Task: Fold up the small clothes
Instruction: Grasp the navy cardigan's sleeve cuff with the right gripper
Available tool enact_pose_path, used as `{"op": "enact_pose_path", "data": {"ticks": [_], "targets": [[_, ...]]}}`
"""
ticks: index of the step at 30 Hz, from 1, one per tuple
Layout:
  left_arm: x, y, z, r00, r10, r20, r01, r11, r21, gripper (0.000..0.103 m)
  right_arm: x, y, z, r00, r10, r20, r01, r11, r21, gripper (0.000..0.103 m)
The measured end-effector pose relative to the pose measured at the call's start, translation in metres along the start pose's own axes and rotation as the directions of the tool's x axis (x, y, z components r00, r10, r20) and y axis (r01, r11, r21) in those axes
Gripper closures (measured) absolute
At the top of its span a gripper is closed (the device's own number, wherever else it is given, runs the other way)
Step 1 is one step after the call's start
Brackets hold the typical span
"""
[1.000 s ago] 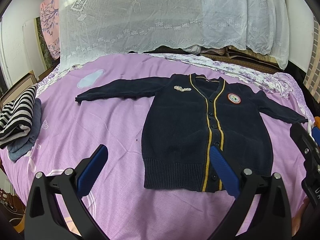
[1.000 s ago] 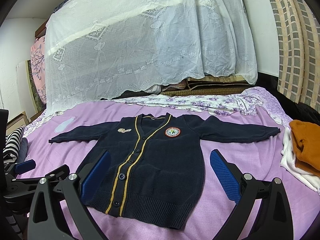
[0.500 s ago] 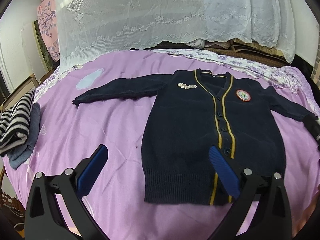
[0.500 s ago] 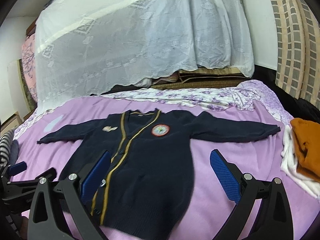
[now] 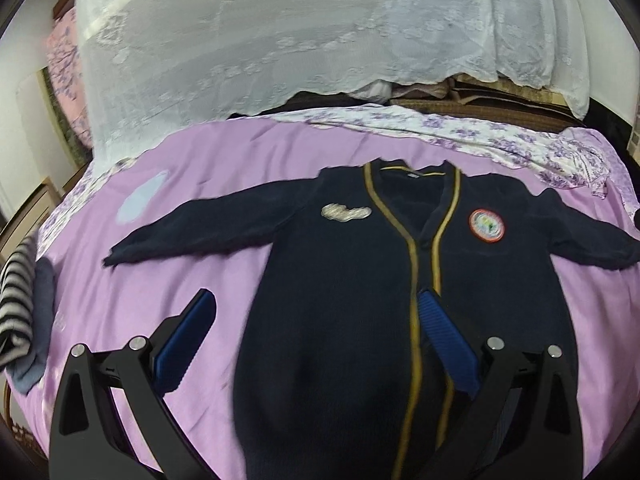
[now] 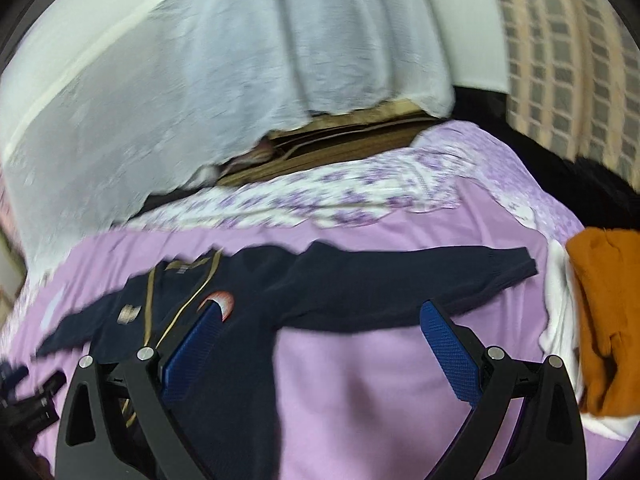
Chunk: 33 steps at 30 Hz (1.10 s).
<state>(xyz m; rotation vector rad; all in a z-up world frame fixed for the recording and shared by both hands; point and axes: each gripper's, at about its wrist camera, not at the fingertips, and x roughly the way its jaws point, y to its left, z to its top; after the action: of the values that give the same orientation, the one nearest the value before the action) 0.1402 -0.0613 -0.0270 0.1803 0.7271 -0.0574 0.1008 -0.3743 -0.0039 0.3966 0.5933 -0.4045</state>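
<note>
At the far left edge of the bed (image 5: 224, 168), which is covered in a purple sheet, a striped black-and-white garment (image 5: 16, 300) lies folded on a grey-blue one. Next, the left gripper (image 5: 314, 322) hovers with its blue-padded fingers spread wide and empty, above the lower body of a navy cardigan (image 5: 340, 300). The cardigan lies flat and face up in the middle of the bed, buttoned, with yellow trim down the front, a round red badge (image 5: 486, 226) on the chest and both sleeves stretched out sideways. Further right, the right gripper (image 6: 320, 322) is also wide apart and empty, near the cardigan's outstretched sleeve (image 6: 420, 284). At the far right sits an orange garment (image 6: 604, 320) on white cloth.
</note>
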Motion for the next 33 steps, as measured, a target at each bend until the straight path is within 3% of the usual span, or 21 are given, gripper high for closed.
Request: {"op": "enact_pose_path", "data": {"ticks": [7,13,16,18,22,29,33], "targets": [[0.043,-0.063,0.039,0.996,-0.075,-0.038,0.077,0.996,0.04,0.004,0.026,-0.069,0.026,0.998,-0.062,-0.011,0.063,0.975,0.213,0.003],[0.093,-0.1,0.038,0.991,-0.071,-0.109,0.079,0.995,0.066,0.004,0.038,-0.112,0.019,0.996,-0.075,-0.039,0.084,0.935,0.344,0.008],[0.123,-0.1,0.027,0.979,-0.066,-0.192,0.08,0.995,0.063,0.004,0.044,-0.123,0.011,0.995,-0.082,-0.064,0.1,0.923,0.372,0.019],[0.136,-0.093,0.025,0.96,-0.122,-0.252,0.128,0.992,0.009,0.004,0.05,-0.128,0.006,0.993,-0.081,-0.084,0.108,0.913,0.394,0.03],[0.142,-0.08,0.025,0.947,-0.182,-0.265,0.17,0.983,-0.067,0.004,0.067,-0.137,-0.001,0.989,-0.073,-0.13,0.124,0.89,0.438,0.047],[0.14,-0.084,0.023,0.95,-0.168,-0.262,0.16,0.986,-0.051,0.004,0.099,-0.152,-0.006,0.976,-0.05,-0.21,0.155,0.837,0.525,0.051],[0.14,-0.084,0.022,0.951,-0.164,-0.26,0.158,0.986,-0.047,0.004,0.114,-0.164,-0.009,0.972,-0.048,-0.23,0.18,0.78,0.599,0.051]]}}
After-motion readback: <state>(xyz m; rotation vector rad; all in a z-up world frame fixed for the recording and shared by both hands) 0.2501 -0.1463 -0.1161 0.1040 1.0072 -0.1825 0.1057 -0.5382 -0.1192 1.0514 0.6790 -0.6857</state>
